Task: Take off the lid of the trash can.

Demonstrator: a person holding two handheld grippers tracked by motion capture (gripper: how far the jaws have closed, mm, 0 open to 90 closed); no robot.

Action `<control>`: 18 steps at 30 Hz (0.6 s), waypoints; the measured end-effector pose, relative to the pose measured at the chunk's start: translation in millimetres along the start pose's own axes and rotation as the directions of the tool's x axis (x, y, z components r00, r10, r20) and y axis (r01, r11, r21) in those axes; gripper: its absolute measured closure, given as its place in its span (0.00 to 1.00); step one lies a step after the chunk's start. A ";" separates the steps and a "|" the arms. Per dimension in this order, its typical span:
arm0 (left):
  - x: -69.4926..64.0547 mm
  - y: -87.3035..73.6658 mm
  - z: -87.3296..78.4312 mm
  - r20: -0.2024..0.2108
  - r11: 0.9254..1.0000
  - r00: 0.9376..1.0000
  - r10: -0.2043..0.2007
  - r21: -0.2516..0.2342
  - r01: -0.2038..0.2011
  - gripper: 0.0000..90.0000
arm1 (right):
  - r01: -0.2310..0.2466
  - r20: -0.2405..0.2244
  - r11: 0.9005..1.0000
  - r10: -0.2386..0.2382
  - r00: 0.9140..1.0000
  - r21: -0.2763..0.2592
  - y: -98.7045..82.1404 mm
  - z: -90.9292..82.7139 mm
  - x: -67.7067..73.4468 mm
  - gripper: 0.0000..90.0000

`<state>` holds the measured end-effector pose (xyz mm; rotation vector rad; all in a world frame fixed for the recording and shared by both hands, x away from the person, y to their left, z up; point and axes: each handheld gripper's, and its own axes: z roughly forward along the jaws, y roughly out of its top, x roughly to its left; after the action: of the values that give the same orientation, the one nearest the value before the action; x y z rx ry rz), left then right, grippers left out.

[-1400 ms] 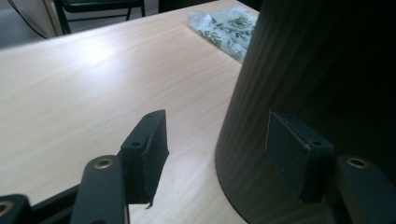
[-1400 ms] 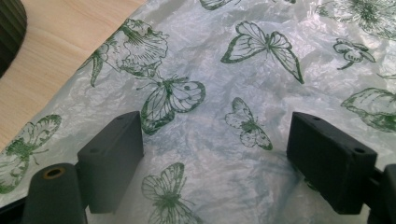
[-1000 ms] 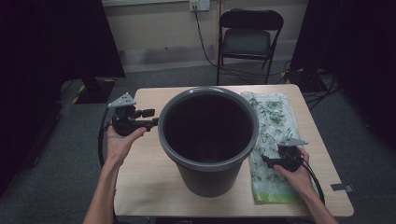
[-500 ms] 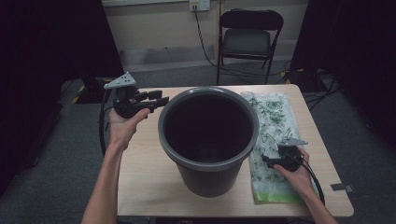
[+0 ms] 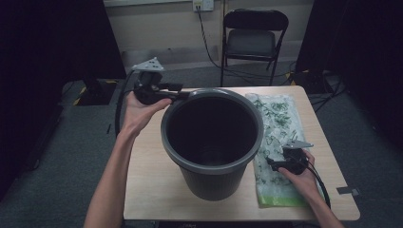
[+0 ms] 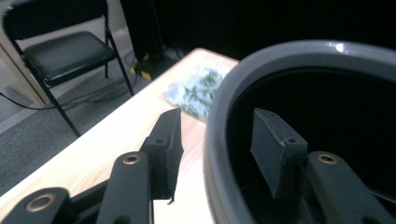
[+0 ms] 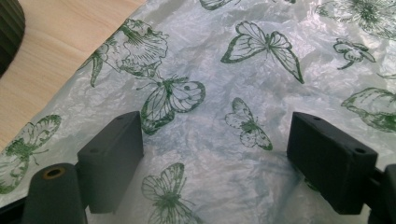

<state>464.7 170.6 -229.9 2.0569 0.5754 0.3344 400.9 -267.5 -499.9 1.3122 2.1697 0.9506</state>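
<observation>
My left tool [image 5: 183,93] gapes astride bin [image 5: 212,137] rim; right tool [image 5: 270,162] gapes over butterfly bag [image 5: 275,142]. Wood surface [image 5: 152,185], chair [image 5: 254,35] behind.

one bin [image 5: 212,142], one printed bag [image 5: 275,142], one chair [image 5: 254,35]

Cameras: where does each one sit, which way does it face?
High view: above the person's side, looking forward and down at the table, bin and bag; both forearms, left tool, right tool.
Left gripper view: on the left tool, looking along its jaws, which straddle the bin rim, one outside, one inside.
Right gripper view: on the right tool, jaws open over the butterfly-print bag.
Shared: the bag shows in all three.
</observation>
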 end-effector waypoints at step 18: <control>-0.2 29.6 36.4 0.029 0.974 0.995 0.099 0.200 -0.103 0.83 | -0.001 0.000 1.000 0.001 1.000 0.001 0.0 -0.1 0.1 0.20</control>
<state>488.9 130.8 -223.5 2.2880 0.5112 0.3274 400.8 -267.4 -499.9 1.3138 2.1697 0.9507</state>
